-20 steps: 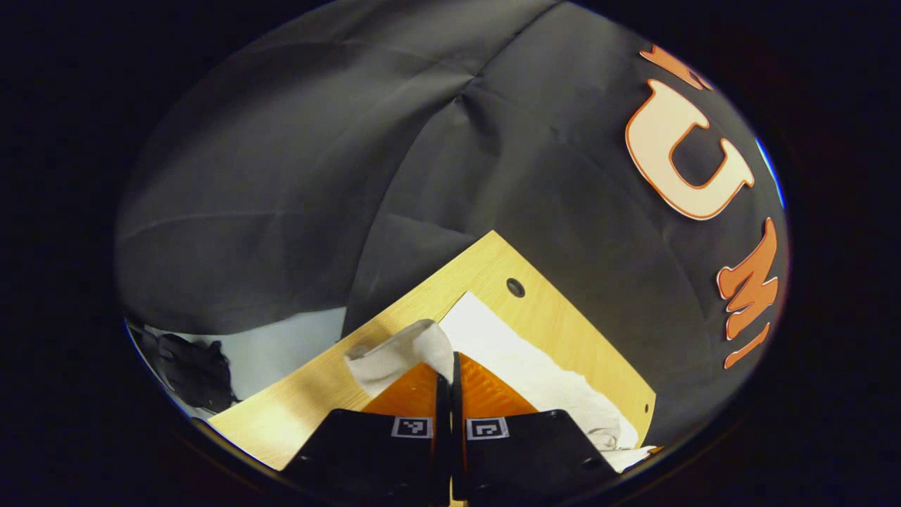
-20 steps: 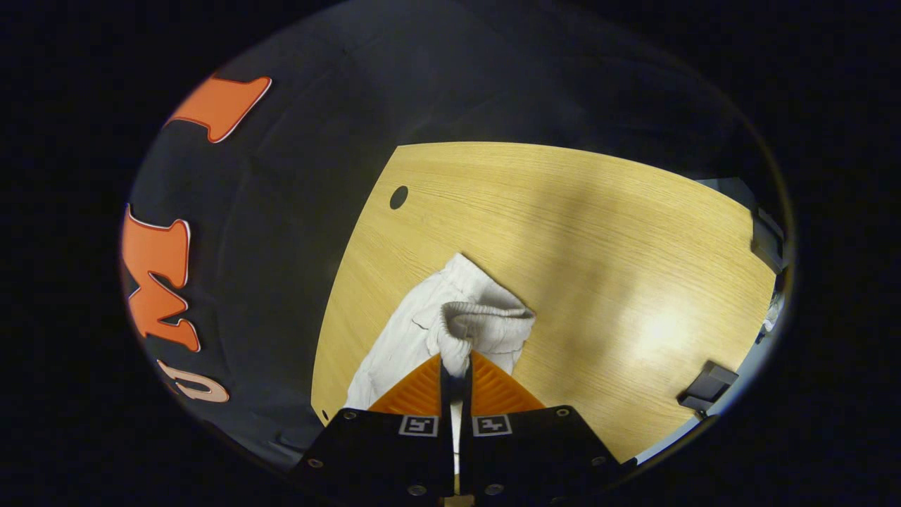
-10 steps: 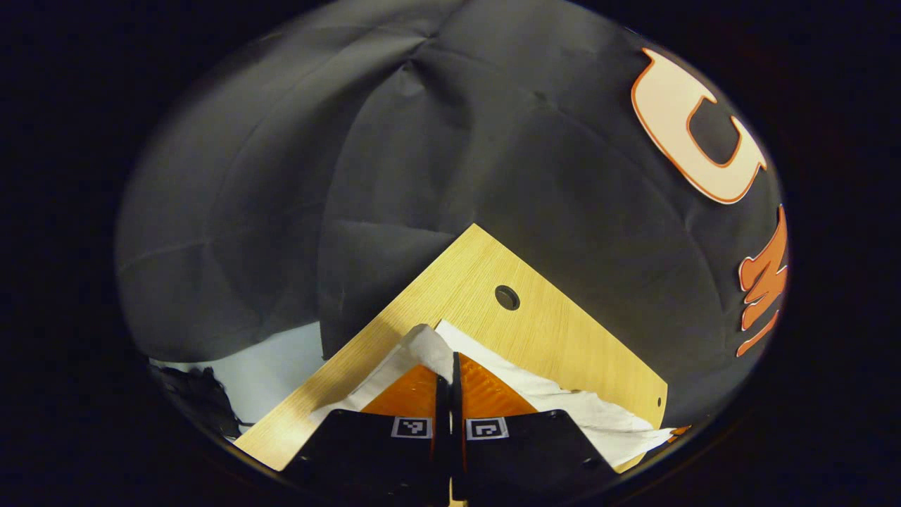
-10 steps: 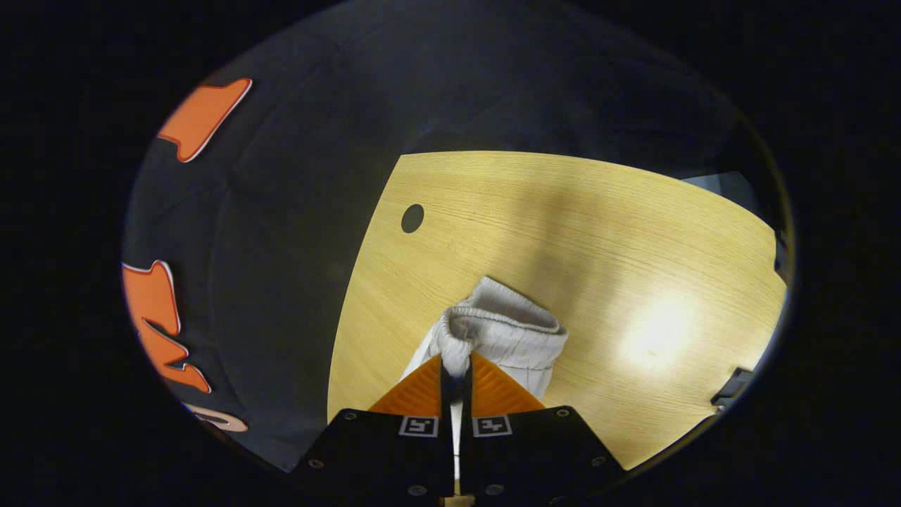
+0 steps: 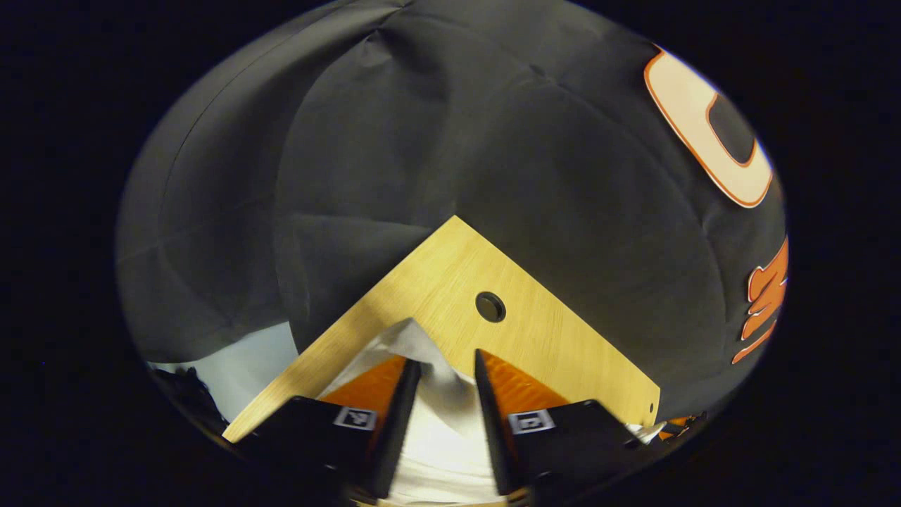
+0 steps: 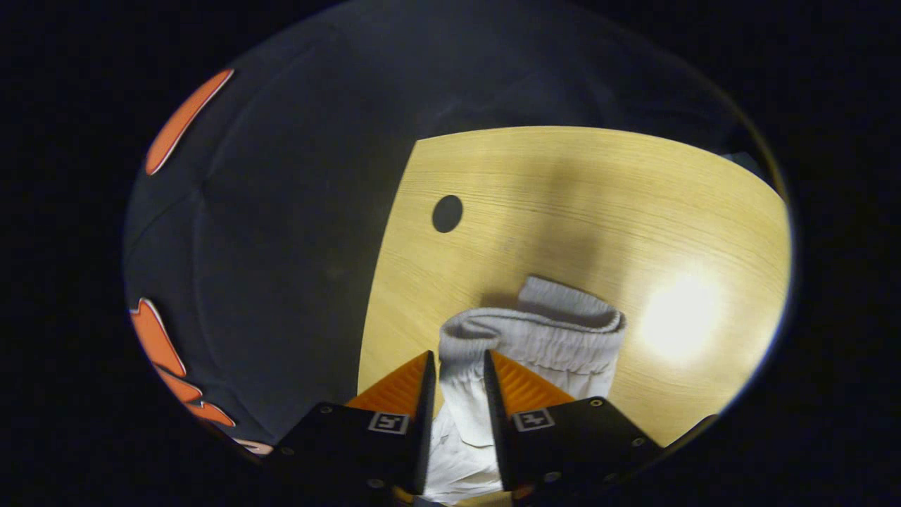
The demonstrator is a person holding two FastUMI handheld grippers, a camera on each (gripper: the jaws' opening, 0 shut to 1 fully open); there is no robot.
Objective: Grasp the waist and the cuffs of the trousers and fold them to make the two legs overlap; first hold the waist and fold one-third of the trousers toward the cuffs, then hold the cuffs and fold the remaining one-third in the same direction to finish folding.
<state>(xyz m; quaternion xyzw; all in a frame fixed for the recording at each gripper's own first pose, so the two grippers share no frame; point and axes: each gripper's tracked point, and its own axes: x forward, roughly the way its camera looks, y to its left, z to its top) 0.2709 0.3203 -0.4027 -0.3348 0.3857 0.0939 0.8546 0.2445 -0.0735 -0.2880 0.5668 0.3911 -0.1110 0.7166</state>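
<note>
White cotton trousers (image 6: 521,352) lie on a pale wooden table (image 6: 598,197), cloth between the parted fingers of the left gripper (image 5: 443,370) and the elastic waistband (image 6: 535,334) between those of the right gripper (image 6: 457,362), a round cable hole (image 5: 490,307) beyond.

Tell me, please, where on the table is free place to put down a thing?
Bare table lies beyond the trousers, between the round hole and the far right edge. Crowded: the near left part, where trousers lie between each open claw, left and right.
</note>
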